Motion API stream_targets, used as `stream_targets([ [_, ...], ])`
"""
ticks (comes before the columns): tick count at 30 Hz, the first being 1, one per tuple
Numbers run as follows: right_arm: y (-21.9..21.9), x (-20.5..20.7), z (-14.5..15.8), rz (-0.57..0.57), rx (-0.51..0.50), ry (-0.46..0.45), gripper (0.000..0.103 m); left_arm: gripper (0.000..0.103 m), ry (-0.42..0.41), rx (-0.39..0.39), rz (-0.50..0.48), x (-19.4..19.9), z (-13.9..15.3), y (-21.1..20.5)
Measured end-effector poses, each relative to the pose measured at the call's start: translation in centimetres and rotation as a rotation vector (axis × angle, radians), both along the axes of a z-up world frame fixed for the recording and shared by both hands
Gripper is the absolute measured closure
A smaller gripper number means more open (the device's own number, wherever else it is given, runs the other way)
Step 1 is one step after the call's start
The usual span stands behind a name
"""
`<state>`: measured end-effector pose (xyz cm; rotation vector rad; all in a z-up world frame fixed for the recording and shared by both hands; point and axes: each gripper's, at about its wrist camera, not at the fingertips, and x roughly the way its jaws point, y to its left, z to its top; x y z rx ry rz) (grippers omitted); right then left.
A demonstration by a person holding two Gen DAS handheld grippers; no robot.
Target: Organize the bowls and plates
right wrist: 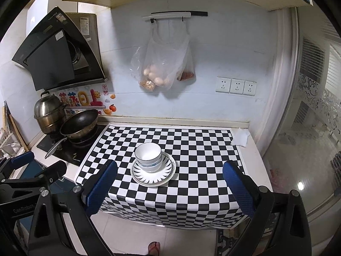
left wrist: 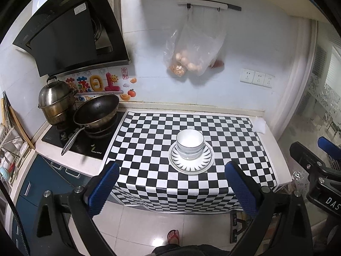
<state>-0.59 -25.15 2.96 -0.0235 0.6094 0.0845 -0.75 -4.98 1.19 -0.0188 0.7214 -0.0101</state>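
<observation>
right gripper wide apart, empty | stacked bowls on plate | checkered cloth

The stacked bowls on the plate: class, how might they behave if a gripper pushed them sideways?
The stacked bowls look glazed, so they would probably slide on the smooth plate. Standing tall on it, the stack might tip. They appear ceramic, so likely breakable.

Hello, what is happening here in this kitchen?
A person holds a claw in each hand in front of a counter. The left claw and right claw are both open and hold nothing. On the checkered cloth, stacked bowls sit on a plate.
</observation>
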Motion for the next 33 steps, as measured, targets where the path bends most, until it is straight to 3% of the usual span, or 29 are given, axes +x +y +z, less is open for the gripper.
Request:
stream_targets([
  [33,-1.0,-0.6,-0.4,0.003,-0.013,0.006,0.002,0.002,-0.015,-0.004,0.018,-0.8,0.1,-0.4],
])
